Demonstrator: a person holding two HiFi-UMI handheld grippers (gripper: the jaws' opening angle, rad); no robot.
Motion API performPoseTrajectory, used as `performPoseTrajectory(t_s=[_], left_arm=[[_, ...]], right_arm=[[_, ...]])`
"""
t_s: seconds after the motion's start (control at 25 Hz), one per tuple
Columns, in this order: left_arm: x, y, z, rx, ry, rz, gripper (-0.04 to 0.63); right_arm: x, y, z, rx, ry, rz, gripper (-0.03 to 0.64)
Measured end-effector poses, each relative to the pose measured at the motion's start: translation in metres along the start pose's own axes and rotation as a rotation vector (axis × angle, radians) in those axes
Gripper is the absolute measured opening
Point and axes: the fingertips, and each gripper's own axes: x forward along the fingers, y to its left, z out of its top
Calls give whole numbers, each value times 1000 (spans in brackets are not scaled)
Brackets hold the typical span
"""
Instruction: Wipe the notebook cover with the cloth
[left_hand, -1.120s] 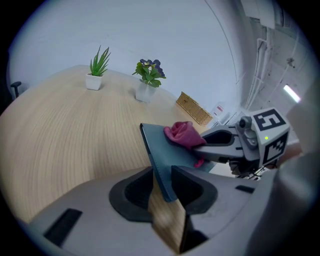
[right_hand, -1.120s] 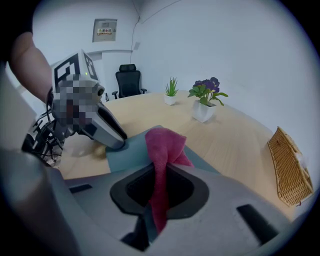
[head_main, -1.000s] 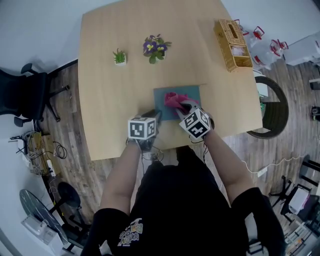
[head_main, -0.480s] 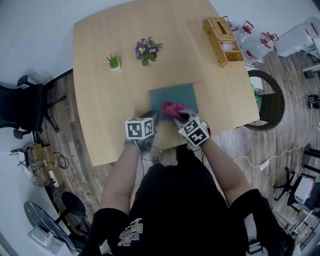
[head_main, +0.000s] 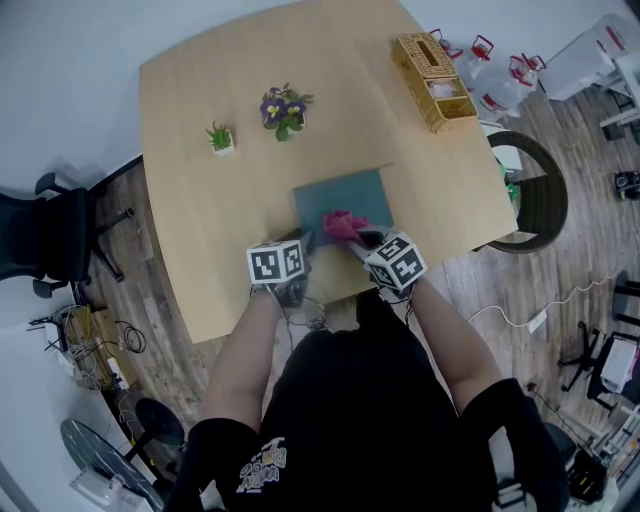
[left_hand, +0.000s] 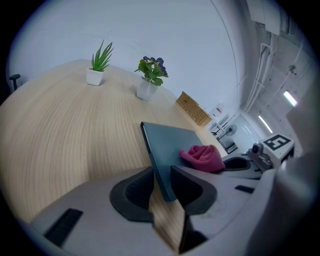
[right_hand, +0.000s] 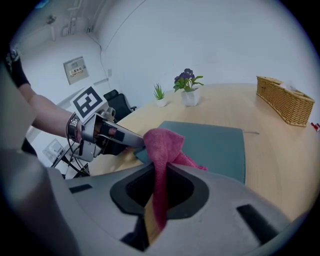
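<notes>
A teal notebook (head_main: 340, 195) lies flat on the wooden table (head_main: 200, 230), near its front edge. My right gripper (head_main: 360, 238) is shut on a bunched pink cloth (head_main: 343, 225), which rests on the cover's near part. In the right gripper view the cloth (right_hand: 162, 145) hangs down between the jaws over the notebook (right_hand: 215, 145). My left gripper (head_main: 305, 240) sits at the notebook's near left corner. Its jaws are closing, and in the left gripper view (left_hand: 161, 187) the corner of the notebook (left_hand: 172, 145) lies between them with a gap still showing.
A small green plant (head_main: 219, 138) and a pot of purple flowers (head_main: 282, 108) stand further back on the table. A wicker basket (head_main: 432, 68) sits at the far right corner. A black office chair (head_main: 50, 250) is on the floor to the left.
My right gripper has drawn the pink cloth across the cover toward the near edge. The left gripper has stayed at the near left corner.
</notes>
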Motion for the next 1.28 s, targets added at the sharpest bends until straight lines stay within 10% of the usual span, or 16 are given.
performPoseTrajectory(t_s=[0.64,1.28], left_arm=[[0,0,0,-3,5,-1,98],[1,0,0,-5,5,-6,98]], right_arm=[[-25,-65,24,36,-46,-97,57],[-35,-187,114,-336,7,-424,57]])
